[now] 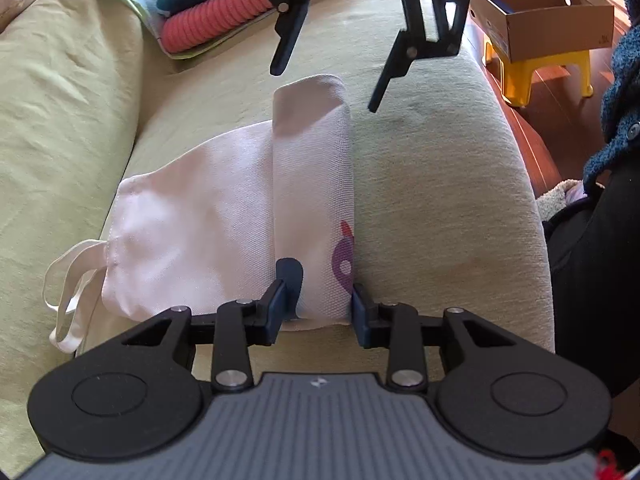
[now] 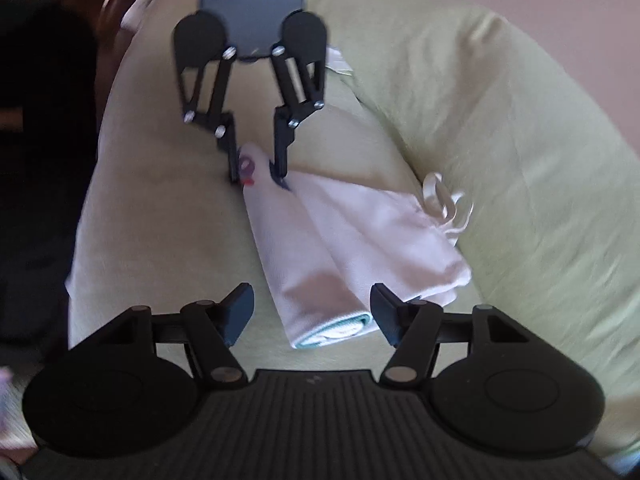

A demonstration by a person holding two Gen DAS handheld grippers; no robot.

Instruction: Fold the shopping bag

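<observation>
A white cloth shopping bag (image 1: 200,220) lies on the pale green sofa seat (image 1: 420,200). One side is folded over into a long strip with a purple print (image 1: 343,258), and its handles (image 1: 68,280) trail off to the left. My left gripper (image 1: 324,304) straddles the near end of the strip with its jaws apart; the cloth there lies flat and unpinched. My right gripper (image 1: 325,89) hovers open above the far end. In the right wrist view, the bag (image 2: 360,232) ends between the wide right gripper (image 2: 312,312), closer to its right finger. The left gripper (image 2: 258,176) stands at the printed end.
A green back cushion (image 1: 60,100) borders the seat beside the bag's handles (image 2: 444,196). Folded pink and teal textiles (image 1: 216,12) lie at the far end. A cardboard box (image 1: 552,12) sits on a yellow stool (image 1: 540,76) on the wooden floor. A person's blue knit sleeve (image 1: 624,80) is at the right.
</observation>
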